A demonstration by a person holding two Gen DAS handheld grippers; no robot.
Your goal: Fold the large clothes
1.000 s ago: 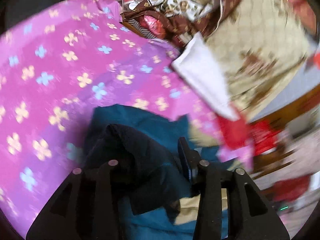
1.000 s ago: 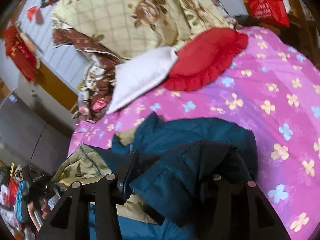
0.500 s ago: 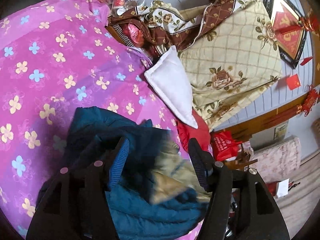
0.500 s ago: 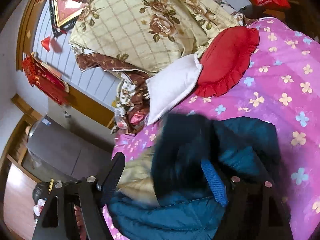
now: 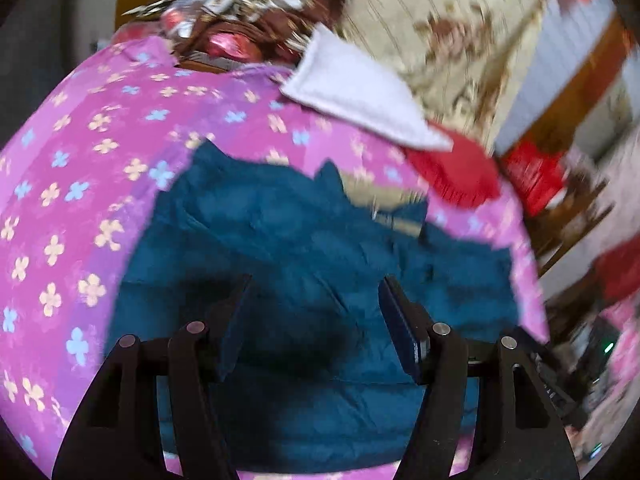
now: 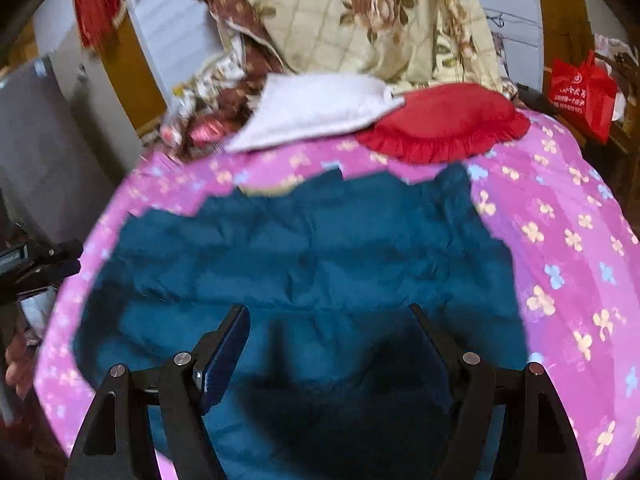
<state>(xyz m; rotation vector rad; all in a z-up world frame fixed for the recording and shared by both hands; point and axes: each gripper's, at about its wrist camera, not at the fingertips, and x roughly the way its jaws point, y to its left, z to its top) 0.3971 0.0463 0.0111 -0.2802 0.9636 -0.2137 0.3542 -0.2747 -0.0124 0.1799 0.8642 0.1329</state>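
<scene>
A pink floral bedspread (image 6: 560, 240) filled both wrist views, and across the centre of each lay the teal padded jacket (image 6: 304, 256), spread broad and fairly flat with a strip of beige lining showing at its far edge. Half a second before, the same jacket had hung bunched between the fingers of both tools; a second before, dark folds of it were pinched in each. Now nothing was held. The left gripper (image 5: 316, 312) stood with its fingers wide apart at lower centre of its view, over the near part of the jacket, and the right gripper (image 6: 332, 320) was likewise spread wide at lower centre of its own. The release appeared to mark the end of a fold or lay-down, leaving the garment a compact block that probably still needed another fold or smoothing. Beyond it, toward the top of the frames, a white pillow (image 6: 316, 108) overlapped a red frilled cushion (image 6: 444, 120), with a rose-print quilt (image 6: 400, 12) heaped behind. The left view was blurred by motion.
</scene>
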